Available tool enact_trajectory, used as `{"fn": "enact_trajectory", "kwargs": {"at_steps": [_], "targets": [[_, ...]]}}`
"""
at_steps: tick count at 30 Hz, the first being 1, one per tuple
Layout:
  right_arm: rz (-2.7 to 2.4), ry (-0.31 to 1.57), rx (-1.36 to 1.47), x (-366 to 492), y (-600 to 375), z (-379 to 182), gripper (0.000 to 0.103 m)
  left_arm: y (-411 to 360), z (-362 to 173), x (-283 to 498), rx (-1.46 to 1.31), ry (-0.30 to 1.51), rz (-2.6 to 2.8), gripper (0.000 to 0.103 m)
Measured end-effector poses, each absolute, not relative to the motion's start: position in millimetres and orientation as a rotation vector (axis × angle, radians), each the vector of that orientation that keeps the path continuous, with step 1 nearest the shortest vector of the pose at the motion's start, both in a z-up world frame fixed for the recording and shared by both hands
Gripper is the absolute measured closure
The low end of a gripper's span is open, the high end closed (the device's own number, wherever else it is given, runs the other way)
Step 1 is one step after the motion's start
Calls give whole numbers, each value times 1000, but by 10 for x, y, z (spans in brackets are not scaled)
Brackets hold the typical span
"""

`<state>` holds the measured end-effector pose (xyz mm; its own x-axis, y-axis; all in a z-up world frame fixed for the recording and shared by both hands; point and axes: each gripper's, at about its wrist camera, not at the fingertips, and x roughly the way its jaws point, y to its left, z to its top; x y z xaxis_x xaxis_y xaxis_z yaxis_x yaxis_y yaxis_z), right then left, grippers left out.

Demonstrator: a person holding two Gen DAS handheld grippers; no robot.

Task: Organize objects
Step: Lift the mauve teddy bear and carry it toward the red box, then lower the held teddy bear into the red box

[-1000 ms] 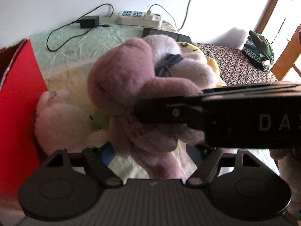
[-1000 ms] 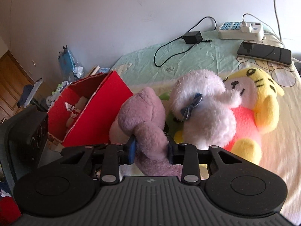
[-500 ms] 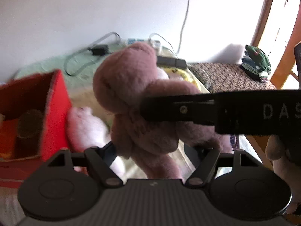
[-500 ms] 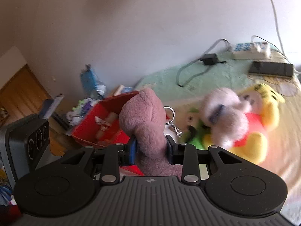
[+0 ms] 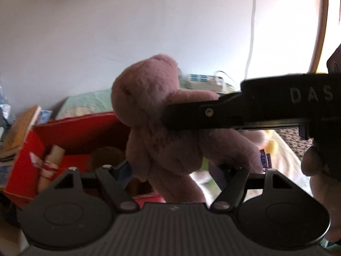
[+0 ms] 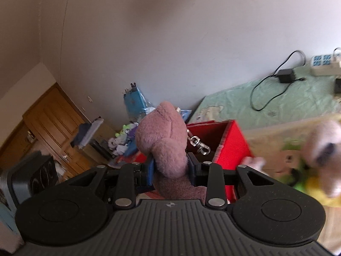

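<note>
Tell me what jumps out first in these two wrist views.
The mauve plush bear fills the centre of both views, lifted off the bed and gripped by both the left gripper and the right gripper. Behind and below it sits the open red box, with a metal clasp dangling beside the bear.

Black ribbed gripper bodies, silver screws, white "DAS" lettering

Fuzzy mauve plush bear, shiny metal clasp, matt red cardboard box.
</note>
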<state>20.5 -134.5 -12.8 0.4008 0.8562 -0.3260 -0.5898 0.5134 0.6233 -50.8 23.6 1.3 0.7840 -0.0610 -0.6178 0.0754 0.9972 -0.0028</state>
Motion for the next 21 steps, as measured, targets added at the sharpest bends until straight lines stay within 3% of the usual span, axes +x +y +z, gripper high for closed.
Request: {"fn": "enact_trajectory", "kwargs": {"at_steps": [10, 14, 21], "targets": [[928, 796, 644, 415, -308, -253, 73, 1382, 58, -424, 28, 684, 6, 31], [883, 883, 745, 524, 70, -438, 78, 1817, 0, -317, 16, 715, 20, 32], [777, 1022, 885, 680, 517, -828, 81, 2290, -311, -109, 32, 804, 29, 32]]}}
